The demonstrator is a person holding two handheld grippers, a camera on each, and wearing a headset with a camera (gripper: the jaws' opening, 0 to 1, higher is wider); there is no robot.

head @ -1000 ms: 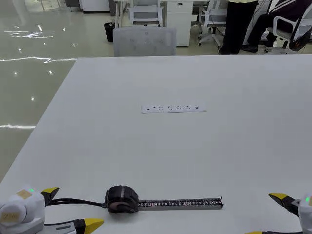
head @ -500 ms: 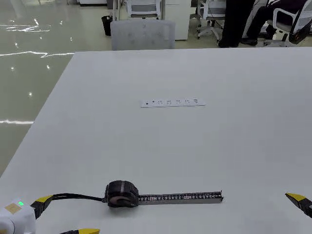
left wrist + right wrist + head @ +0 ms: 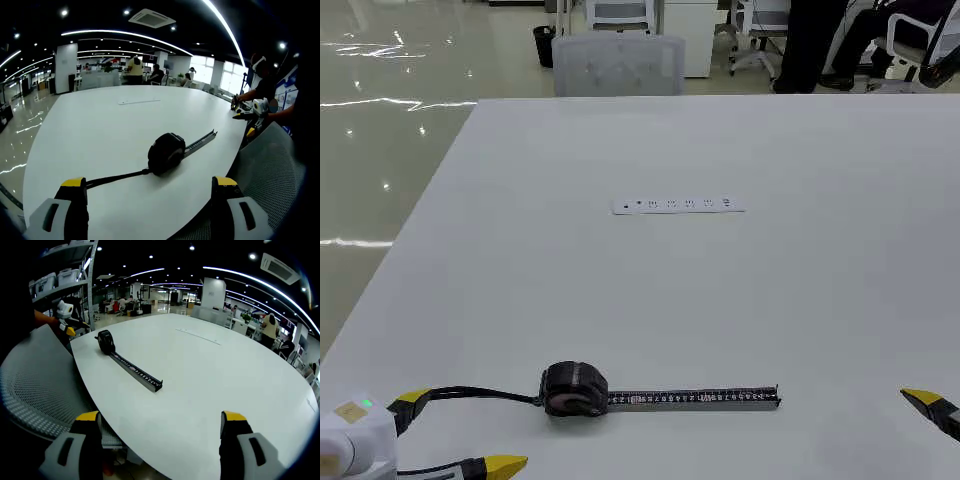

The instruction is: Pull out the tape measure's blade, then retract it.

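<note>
A black tape measure lies near the front edge of the white table, its blade drawn out to the right and flat on the surface. A black wrist strap trails left from the case. My left gripper stands open at the lower left, just left of the strap's end and holding nothing. In the left gripper view the tape measure sits ahead between the jaws. My right gripper's yellow tip shows at the lower right, open and well right of the blade's end.
A white power strip lies at the table's middle. A grey mesh chair stands at the far edge, with office chairs and a person's legs behind. The table's left edge drops to a glossy floor.
The left gripper has drawn back toward the front left, away from the tape measure. The right gripper has pulled back toward the lower right. The tape measure and its blade lie as before.
</note>
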